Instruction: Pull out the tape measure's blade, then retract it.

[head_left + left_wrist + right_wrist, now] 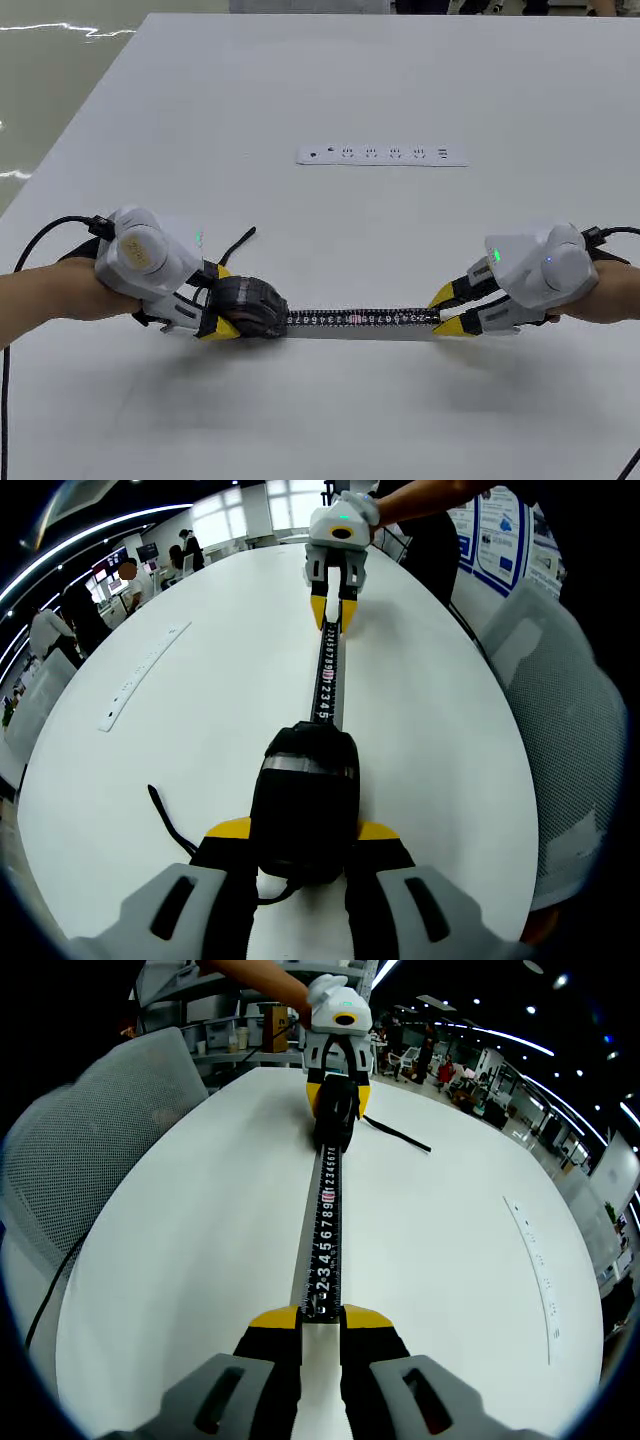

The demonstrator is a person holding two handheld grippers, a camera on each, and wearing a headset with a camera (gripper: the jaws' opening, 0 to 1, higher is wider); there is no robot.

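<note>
Left tool [222, 302] clamped the tape measure case [250, 306] on the table [330, 80]. Right tool [442, 312] pinched the blade [360, 318] at its tip, probably on the hook, too small to confirm. Blade was partly out, lying flat. Thin springy steel, likely slick: hold the tip, feed back slowly.
</note>
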